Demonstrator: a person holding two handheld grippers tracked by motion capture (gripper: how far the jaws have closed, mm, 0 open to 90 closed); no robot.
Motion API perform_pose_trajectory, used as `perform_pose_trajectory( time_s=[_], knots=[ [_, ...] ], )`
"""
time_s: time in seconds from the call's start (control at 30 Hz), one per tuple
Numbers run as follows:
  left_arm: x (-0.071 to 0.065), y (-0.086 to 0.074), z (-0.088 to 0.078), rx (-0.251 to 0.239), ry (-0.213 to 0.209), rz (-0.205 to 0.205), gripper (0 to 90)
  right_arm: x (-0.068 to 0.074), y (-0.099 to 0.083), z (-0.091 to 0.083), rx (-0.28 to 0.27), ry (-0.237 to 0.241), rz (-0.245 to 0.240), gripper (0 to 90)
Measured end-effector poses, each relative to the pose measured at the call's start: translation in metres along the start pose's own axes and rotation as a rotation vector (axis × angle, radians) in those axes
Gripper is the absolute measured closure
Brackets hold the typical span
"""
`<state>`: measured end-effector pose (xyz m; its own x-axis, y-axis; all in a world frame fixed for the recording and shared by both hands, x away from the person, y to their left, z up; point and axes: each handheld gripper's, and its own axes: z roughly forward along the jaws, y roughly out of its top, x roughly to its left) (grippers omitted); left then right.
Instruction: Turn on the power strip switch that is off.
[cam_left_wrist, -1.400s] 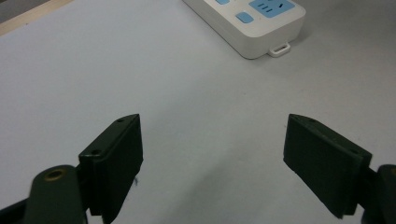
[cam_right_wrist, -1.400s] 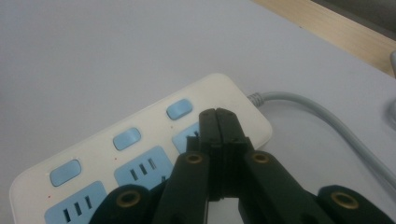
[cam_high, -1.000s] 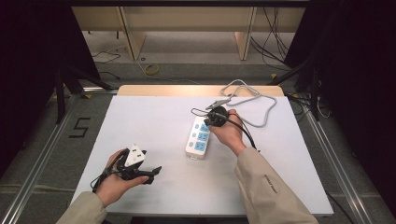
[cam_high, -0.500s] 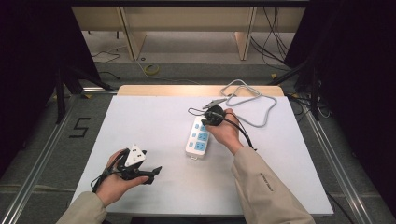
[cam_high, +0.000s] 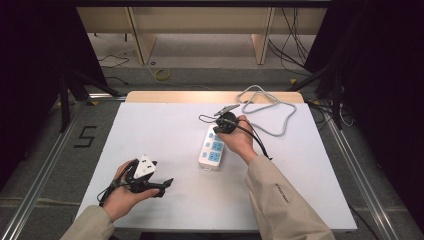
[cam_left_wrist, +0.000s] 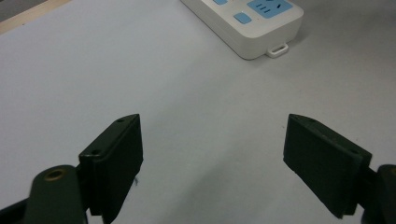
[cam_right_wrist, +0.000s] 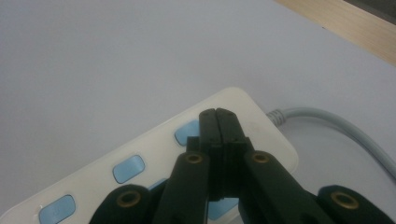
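At about seven o'clock on the white table (cam_high: 165, 130), nearest the person, the left gripper (cam_high: 162, 184) is resting in the hand with its jaws spread wide and nothing between them. Farther out, near one o'clock, the right gripper (cam_high: 220, 127) is hovering with its jaws pressed together, tips over the cable end of the white power strip (cam_high: 212, 146), beside a blue switch (cam_right_wrist: 187, 131). Whether the tips are touching the strip is unclear. The strip is lying flat near the table's middle, its grey cable (cam_high: 272, 112) looping away toward twelve o'clock.

The likely risk: the closed tips pressing off-centre could be sliding off the small switch, or nudging the light, unheld strip sideways.
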<state>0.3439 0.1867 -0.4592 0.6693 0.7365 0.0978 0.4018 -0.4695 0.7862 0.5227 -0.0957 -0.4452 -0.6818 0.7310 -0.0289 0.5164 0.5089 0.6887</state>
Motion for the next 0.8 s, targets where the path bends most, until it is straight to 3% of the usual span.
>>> perform_pose_trajectory(
  time_s=[0.8],
  knots=[
    [0.000,0.000,0.000,0.000,-0.002,0.000,19.5,0.002,0.007,0.010,0.015,0.014,0.002,90.0]
  ],
)
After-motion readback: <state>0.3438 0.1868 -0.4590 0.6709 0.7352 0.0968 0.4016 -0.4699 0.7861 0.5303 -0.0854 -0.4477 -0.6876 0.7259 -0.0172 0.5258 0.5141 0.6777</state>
